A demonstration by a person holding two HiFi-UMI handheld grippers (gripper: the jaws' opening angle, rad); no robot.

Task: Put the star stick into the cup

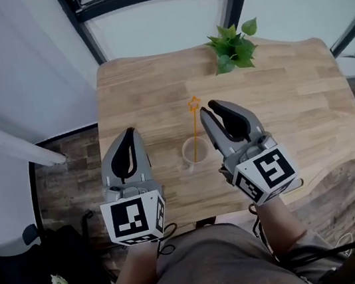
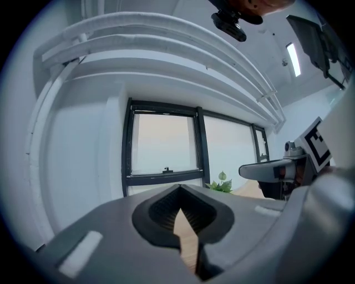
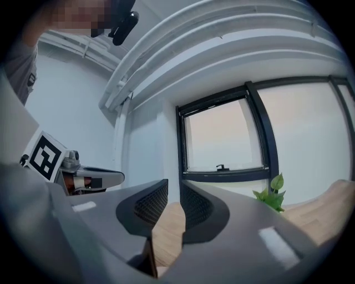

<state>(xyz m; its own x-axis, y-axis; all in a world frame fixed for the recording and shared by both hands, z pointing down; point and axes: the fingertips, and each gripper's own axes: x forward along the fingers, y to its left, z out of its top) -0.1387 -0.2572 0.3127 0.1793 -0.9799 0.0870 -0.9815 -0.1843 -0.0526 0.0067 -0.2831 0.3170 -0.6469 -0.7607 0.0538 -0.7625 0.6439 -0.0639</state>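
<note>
Cup [image 1: 193, 153], one, holding one star stick [image 1: 194, 125], sits between the clenched, empty left hand-held gripper [image 1: 130, 132] and the slightly parted right hand-held gripper [image 1: 207, 107].

The star stick [image 1: 195, 128] stands in the cup [image 1: 194, 154] on the table [image 1: 305, 96], between left tool [image 1: 129, 134] and right tool [image 1: 210, 109], plant [image 1: 234, 47] behind

A light wooden table with rounded corners [image 1: 289, 85] is standing on a dark wood-plank floor [image 1: 70, 183], with plain white walls [image 1: 9, 65] rising around it. A black-framed window [image 2: 163, 176] is letting in pale daylight. A small green leafy plant [image 1: 234, 46] is sitting at the table's far edge. A long ceiling light [image 2: 292, 59] is glowing overhead.
</note>
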